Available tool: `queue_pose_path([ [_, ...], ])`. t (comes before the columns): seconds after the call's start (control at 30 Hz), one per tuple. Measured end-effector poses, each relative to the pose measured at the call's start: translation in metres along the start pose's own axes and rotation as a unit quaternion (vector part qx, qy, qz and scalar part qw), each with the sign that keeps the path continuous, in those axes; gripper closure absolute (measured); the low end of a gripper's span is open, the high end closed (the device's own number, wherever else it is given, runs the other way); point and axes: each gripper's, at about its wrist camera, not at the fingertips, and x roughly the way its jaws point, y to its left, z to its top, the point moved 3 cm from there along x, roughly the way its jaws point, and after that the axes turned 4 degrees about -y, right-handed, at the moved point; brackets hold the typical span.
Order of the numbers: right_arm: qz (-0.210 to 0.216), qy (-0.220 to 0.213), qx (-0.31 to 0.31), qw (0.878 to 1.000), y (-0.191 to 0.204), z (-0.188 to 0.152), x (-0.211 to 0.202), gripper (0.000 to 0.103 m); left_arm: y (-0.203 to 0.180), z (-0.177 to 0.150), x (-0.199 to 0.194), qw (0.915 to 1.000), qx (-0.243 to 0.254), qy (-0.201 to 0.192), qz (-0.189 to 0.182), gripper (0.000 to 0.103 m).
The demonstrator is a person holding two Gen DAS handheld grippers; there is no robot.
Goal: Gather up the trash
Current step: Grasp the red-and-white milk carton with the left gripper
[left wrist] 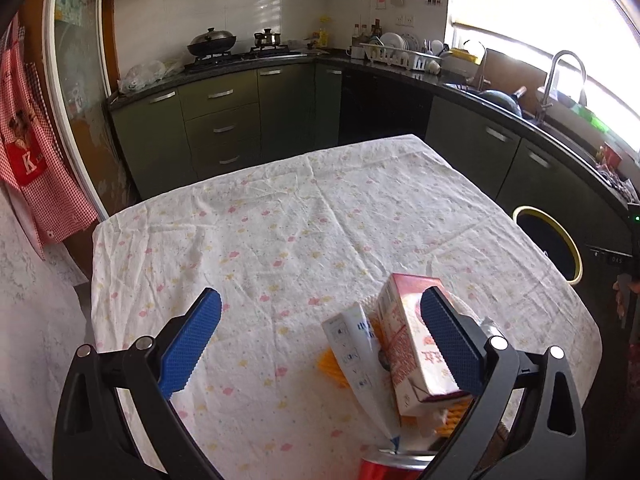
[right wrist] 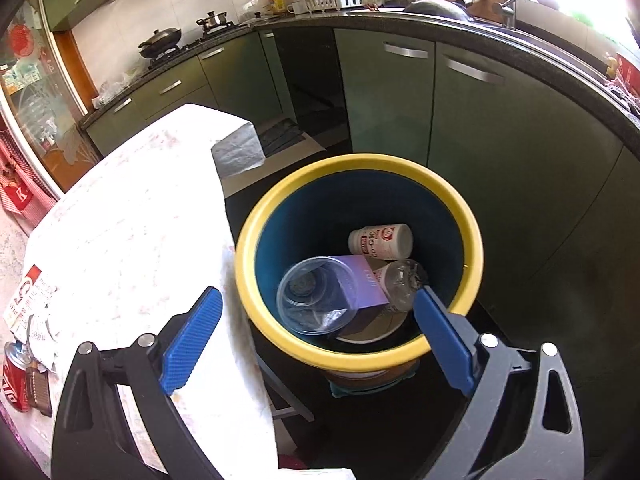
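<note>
Left gripper (left wrist: 320, 344) held wide open, nothing gripped, milk carton (left wrist: 412, 344) beside right finger. Right gripper (right wrist: 318, 336) held wide open, empty, above yellow-rimmed bin (right wrist: 360, 168).

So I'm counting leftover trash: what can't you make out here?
- Can: left view, cut off by the bottom edge.
- Yellow item: left view, mostly hidden under the white packet and carton.
- Bin bottom: right view, covered by the cup and box.

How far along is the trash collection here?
Partly done. The bin already holds a clear cup, a purple box and two bottles. Both grippers are open and empty; the right gripper hangs over the bin. A milk carton, a packet and a red can remain on the table.
</note>
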Motion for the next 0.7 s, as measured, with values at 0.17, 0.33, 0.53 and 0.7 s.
queue_pose_path([
  [0.17, 0.03, -0.005, -0.001, 1.0, 0.01, -0.003, 0.0, 0.011, -0.034, -0.016, -0.017, 0.9988, 0.016, 0.032, -0.033, 0.005],
  [0.33, 0.043, -0.007, -0.005, 0.999, 0.017, -0.009, -0.001, 0.011, -0.071, -0.035, -0.016, 0.9954, 0.066, 0.06, -0.036, 0.005],
  [0.53, 0.055, -0.006, 0.007, 0.998, 0.013, -0.014, 0.0, 0.011, -0.095, -0.043, -0.005, 0.9896, 0.117, 0.081, -0.02, 0.015],
  [0.7, 0.06, -0.005, 0.013, 0.998, 0.009, -0.017, 0.002, 0.011, -0.091, -0.046, 0.014, 0.9883, 0.11, 0.105, -0.01, 0.032],
])
